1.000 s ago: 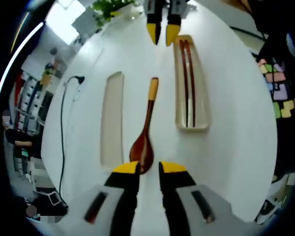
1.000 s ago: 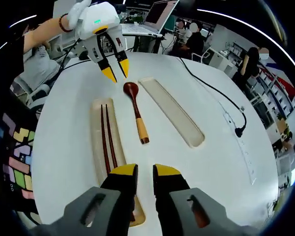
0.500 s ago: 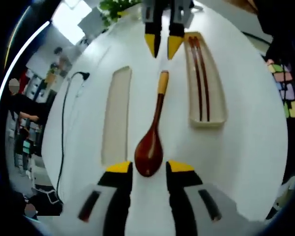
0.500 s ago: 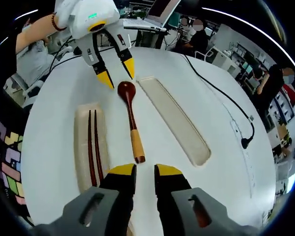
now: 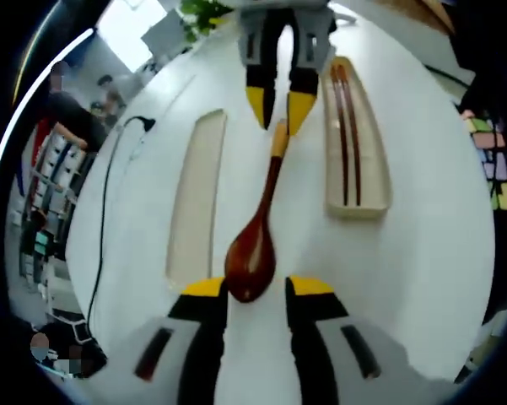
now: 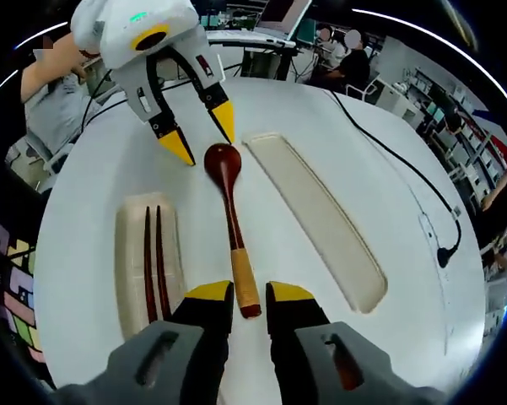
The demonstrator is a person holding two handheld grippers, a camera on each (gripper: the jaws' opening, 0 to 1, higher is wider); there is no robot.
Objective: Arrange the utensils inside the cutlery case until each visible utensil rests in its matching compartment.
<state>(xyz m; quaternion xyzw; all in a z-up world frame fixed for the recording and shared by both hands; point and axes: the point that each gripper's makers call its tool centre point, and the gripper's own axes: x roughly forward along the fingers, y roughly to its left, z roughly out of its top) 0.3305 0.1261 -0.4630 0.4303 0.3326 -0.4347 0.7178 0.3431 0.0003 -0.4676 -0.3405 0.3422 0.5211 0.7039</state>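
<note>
A wooden spoon (image 5: 261,211) lies on the white table between two long trays. Its dark red bowl (image 5: 250,260) sits between the tips of my left gripper (image 5: 258,291), which is open. At the far end, my right gripper (image 5: 278,108) hangs open just over the tan handle tip. In the right gripper view, the handle end (image 6: 246,291) lies between the tips of the right gripper (image 6: 249,295), and the left gripper (image 6: 201,135) straddles the bowl (image 6: 222,159). A pair of dark chopsticks (image 6: 152,261) rests in the shorter tray (image 6: 126,278). The longer tray (image 6: 320,224) is empty.
A black cable (image 6: 388,152) runs over the table past the empty tray to a plug (image 6: 444,256). A laptop (image 6: 274,17) stands at the table's far edge. A person's arm (image 6: 55,59) holds the left gripper. People stand in the room beyond.
Both grippers have closed in on the spoon from its two ends. The left jaws now flank the bowl, and the right jaws have reached the handle tip. The spoon and trays have stayed put.
</note>
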